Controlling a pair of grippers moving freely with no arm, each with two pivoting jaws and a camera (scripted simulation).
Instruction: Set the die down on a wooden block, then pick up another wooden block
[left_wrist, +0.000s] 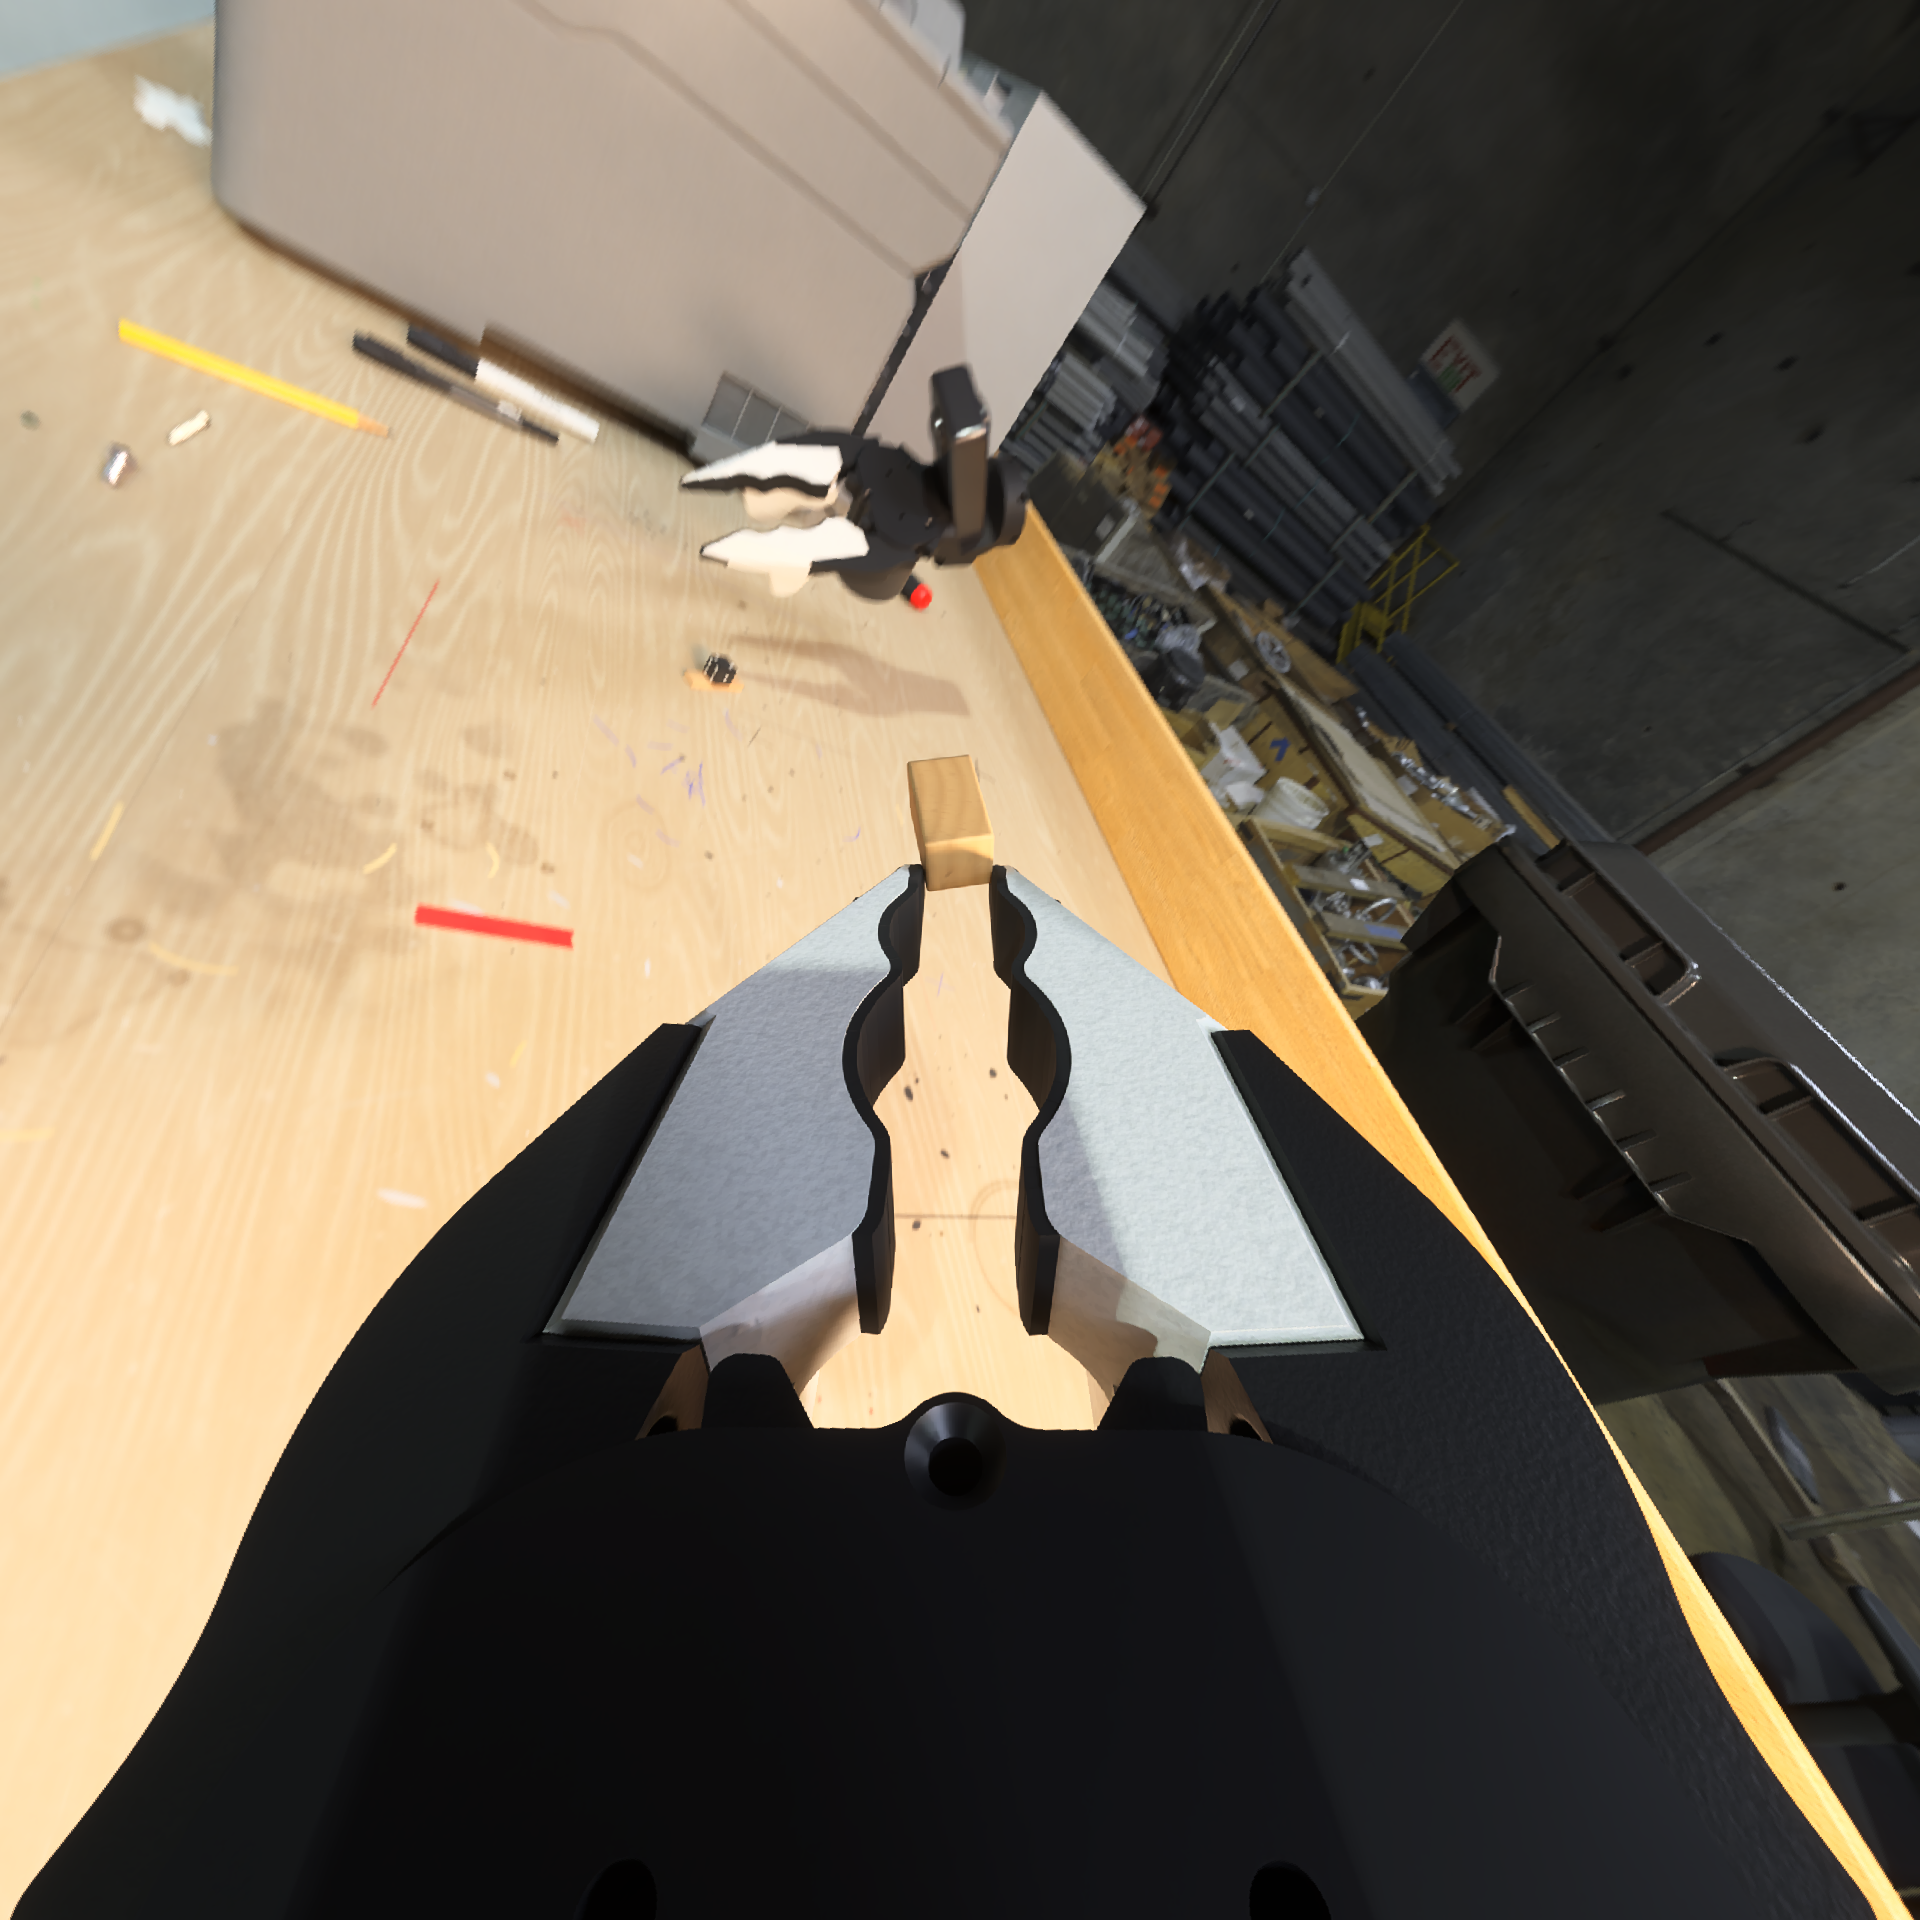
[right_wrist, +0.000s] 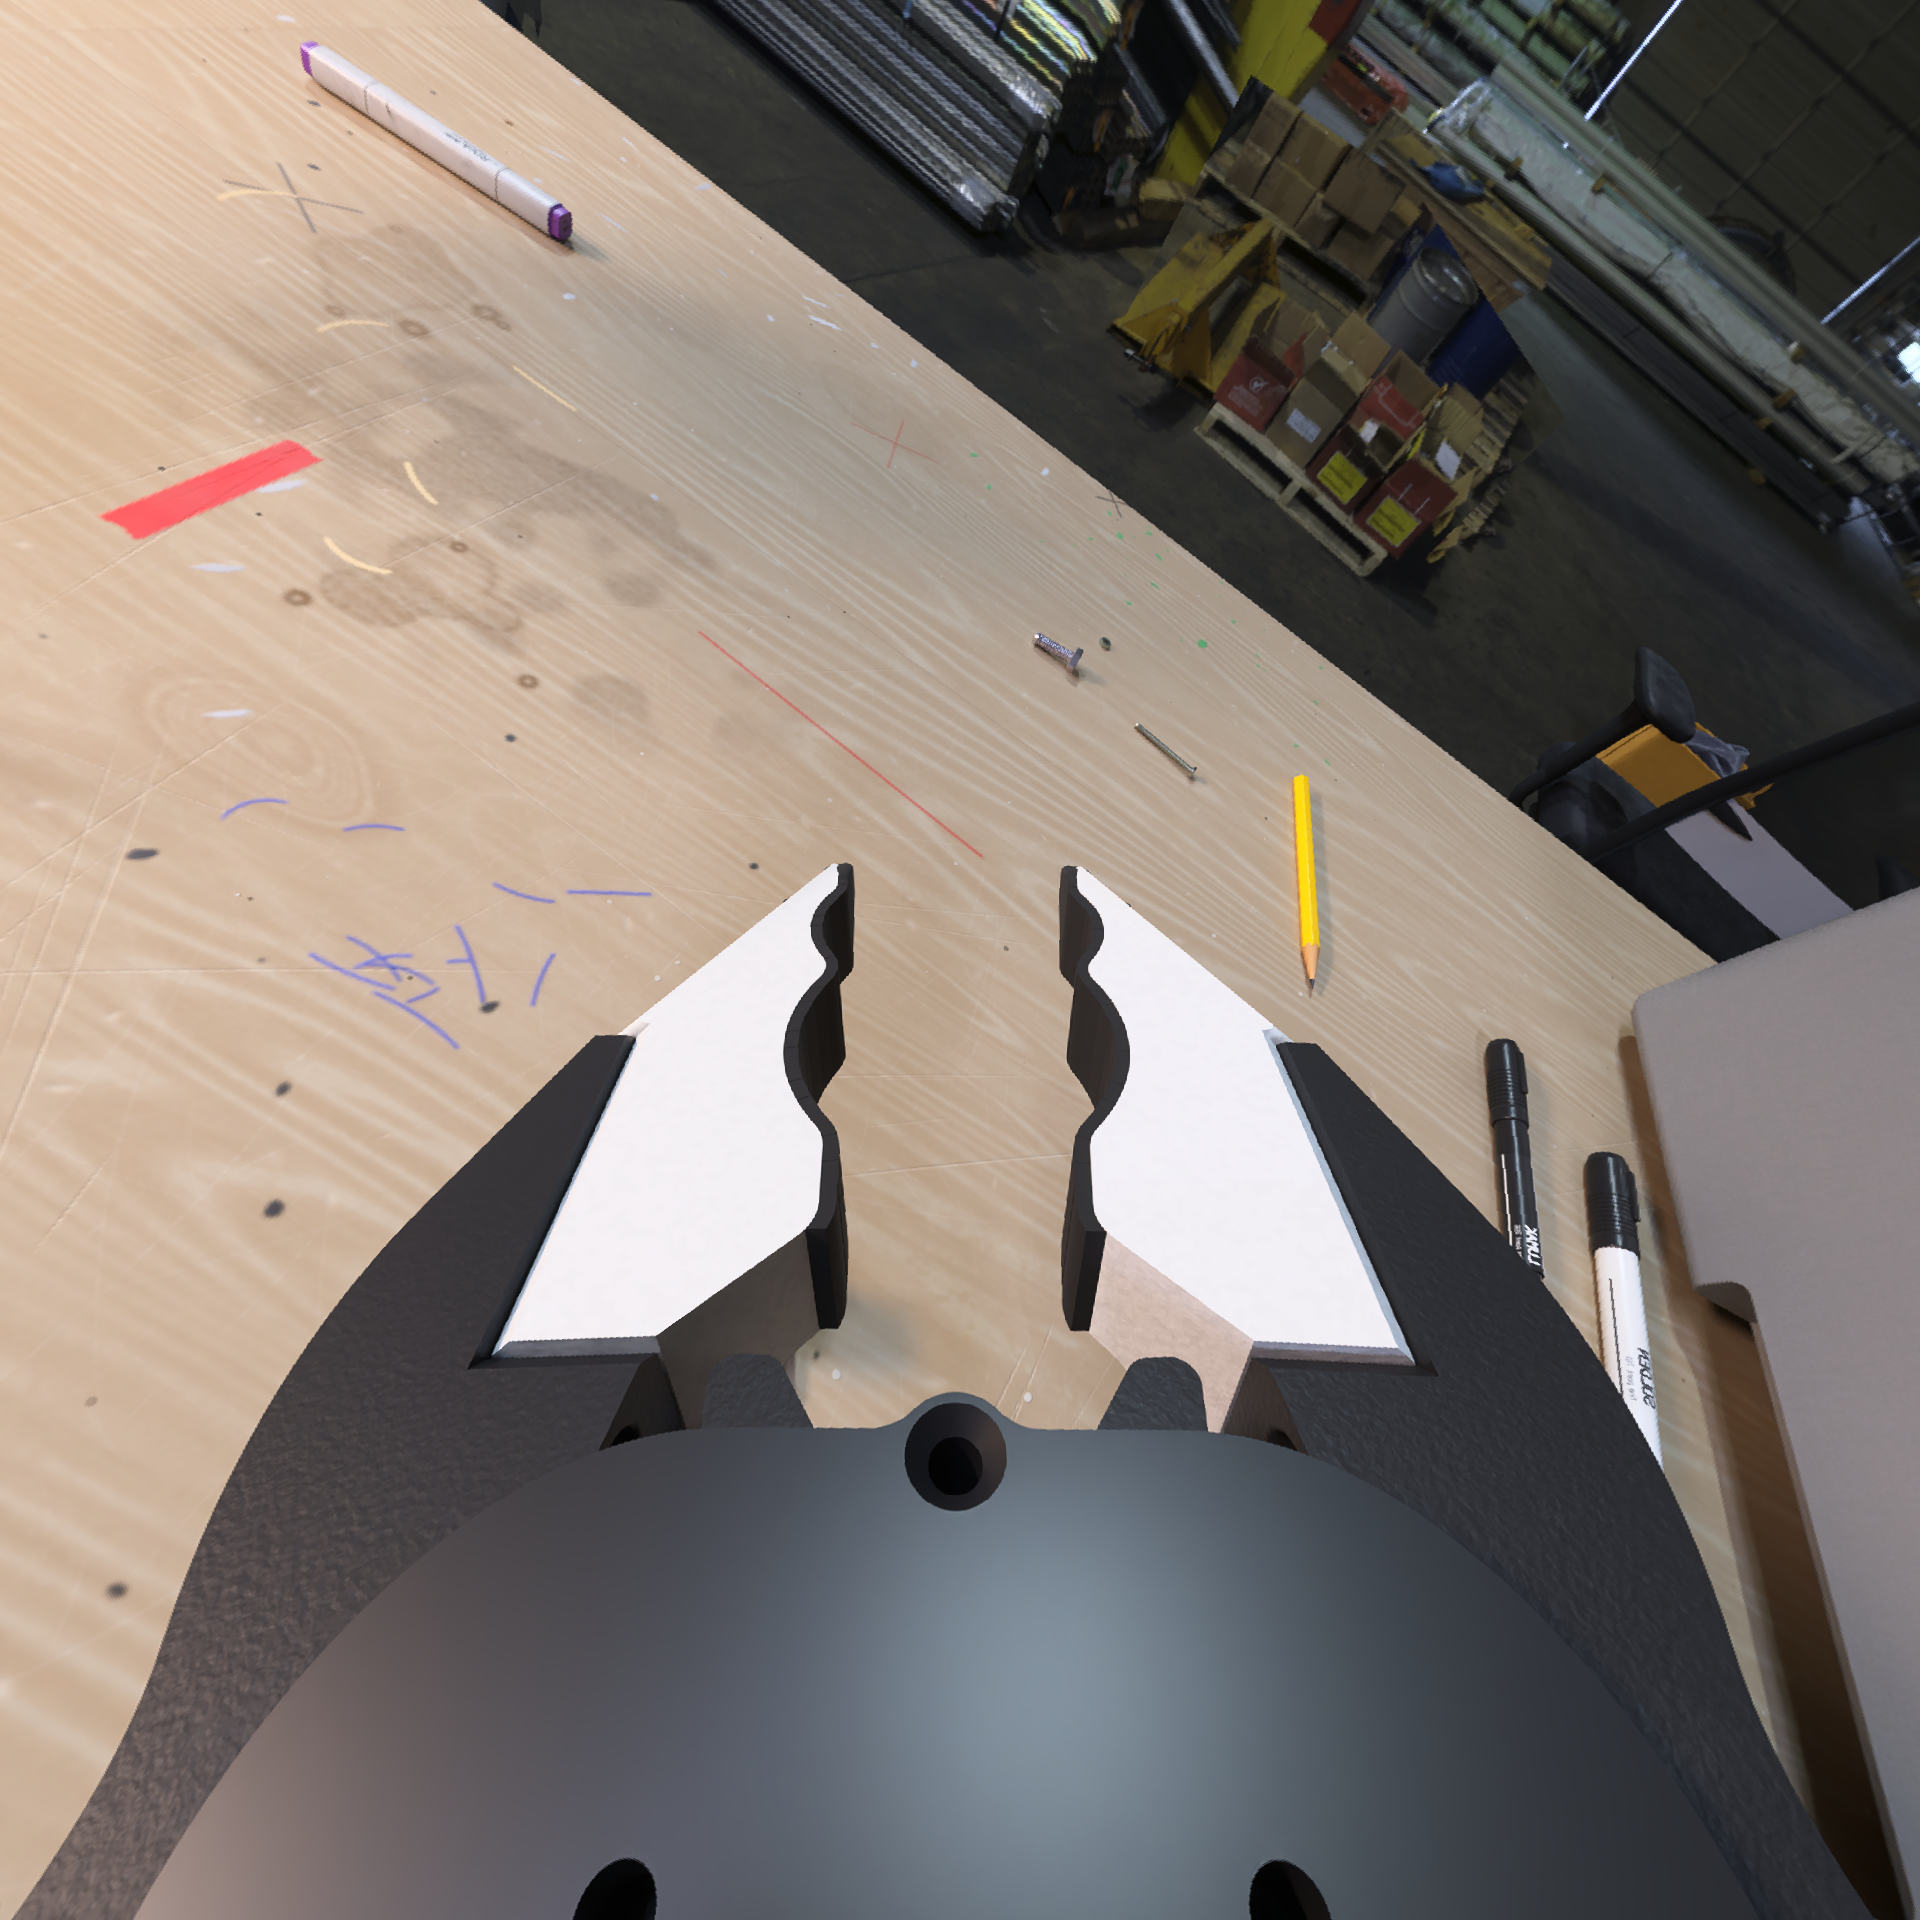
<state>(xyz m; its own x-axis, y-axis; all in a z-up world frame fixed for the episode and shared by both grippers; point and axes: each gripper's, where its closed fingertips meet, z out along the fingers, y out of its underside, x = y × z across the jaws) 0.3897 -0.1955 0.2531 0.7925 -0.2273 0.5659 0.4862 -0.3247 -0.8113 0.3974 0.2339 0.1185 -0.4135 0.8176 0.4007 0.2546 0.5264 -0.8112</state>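
Wooden block (left_wrist: 948, 823), pale, smooth and square-edged, sits pinched at the tips of my left gripper (left_wrist: 954, 879), near the plywood table's (left_wrist: 312, 1039) right edge. Only my left view shows it. My right gripper (right_wrist: 956, 883) is spread over bare grain, a yellow pencil (right_wrist: 1304, 873) to its right.

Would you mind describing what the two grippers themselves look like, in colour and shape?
Both are alike: the left gripper and the right gripper each have a matt black, textured body with a round recessed hole at the centre. Each has two tapering fingers faced in white, with wavy black inner pads. No cables or sleeves show.
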